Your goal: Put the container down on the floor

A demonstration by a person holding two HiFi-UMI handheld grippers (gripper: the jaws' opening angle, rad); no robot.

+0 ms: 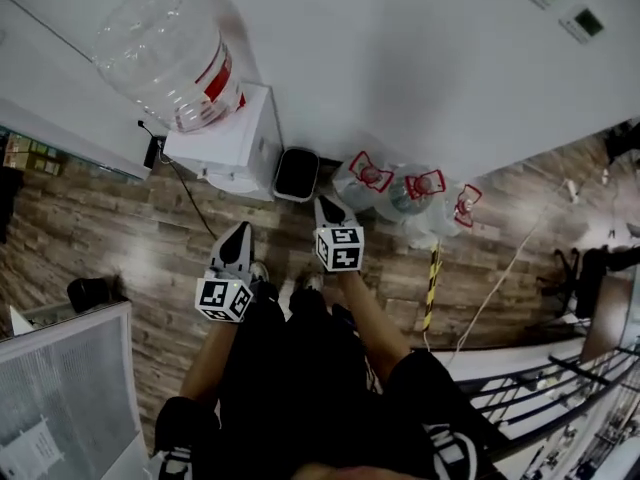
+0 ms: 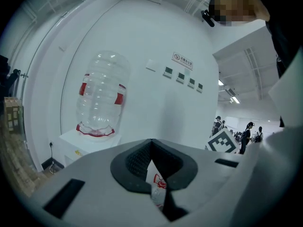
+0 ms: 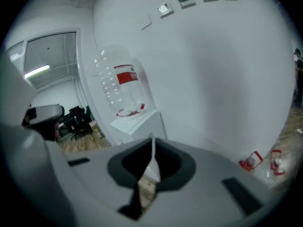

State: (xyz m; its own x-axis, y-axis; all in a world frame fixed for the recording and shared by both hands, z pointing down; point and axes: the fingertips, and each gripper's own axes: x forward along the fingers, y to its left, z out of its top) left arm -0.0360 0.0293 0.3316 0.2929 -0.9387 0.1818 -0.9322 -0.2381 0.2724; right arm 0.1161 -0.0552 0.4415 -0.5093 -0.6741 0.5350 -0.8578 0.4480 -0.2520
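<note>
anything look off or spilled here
Nothing looks spilled or broken. The jug on the dispenser looks empty, and the three floor jugs stand in a tidy row.

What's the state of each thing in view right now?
Large clear plastic bottle with red label: inverted on the white dispenser, looks empty.
Three clear plastic containers with red handles: standing on the wood floor, none held.
Black bin: open-topped, on the floor beside the dispenser.
Left gripper: shut, empty.
Right gripper: shut, empty.
</note>
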